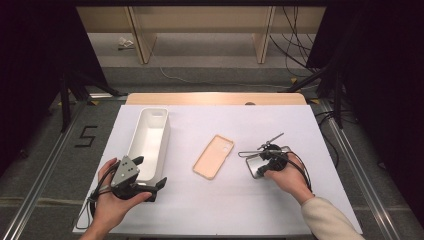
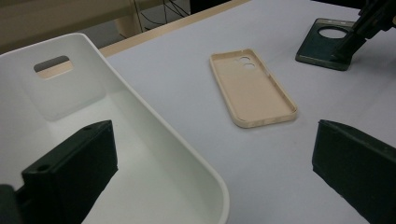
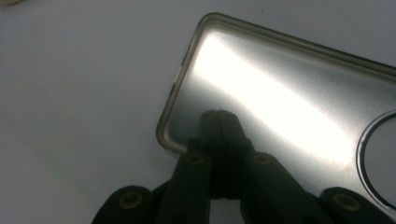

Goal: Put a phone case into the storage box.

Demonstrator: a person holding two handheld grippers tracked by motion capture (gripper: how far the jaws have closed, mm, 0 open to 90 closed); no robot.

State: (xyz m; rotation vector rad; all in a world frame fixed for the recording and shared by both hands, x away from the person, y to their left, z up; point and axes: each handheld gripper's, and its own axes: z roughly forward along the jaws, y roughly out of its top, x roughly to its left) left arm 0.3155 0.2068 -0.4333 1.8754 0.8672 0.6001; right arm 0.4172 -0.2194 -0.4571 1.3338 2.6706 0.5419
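We see the right gripper (image 3: 218, 116) with its jaws pressed together, tips resting on the dark translucent phone case (image 3: 289, 107) near the table's (image 1: 200, 210) right edge. The left gripper (image 1: 145, 185), jaws spread wide and empty, sits at the long white plastic bin's (image 2: 154, 130) near end.

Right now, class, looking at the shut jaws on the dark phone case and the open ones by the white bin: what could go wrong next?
1. The right gripper, jaws shut, presses on the glossy dark case; it may skid, not lift.
2. The left gripper straddles the white bin wall; closing could tip it.
3. The tan case lies between both and may get knocked.
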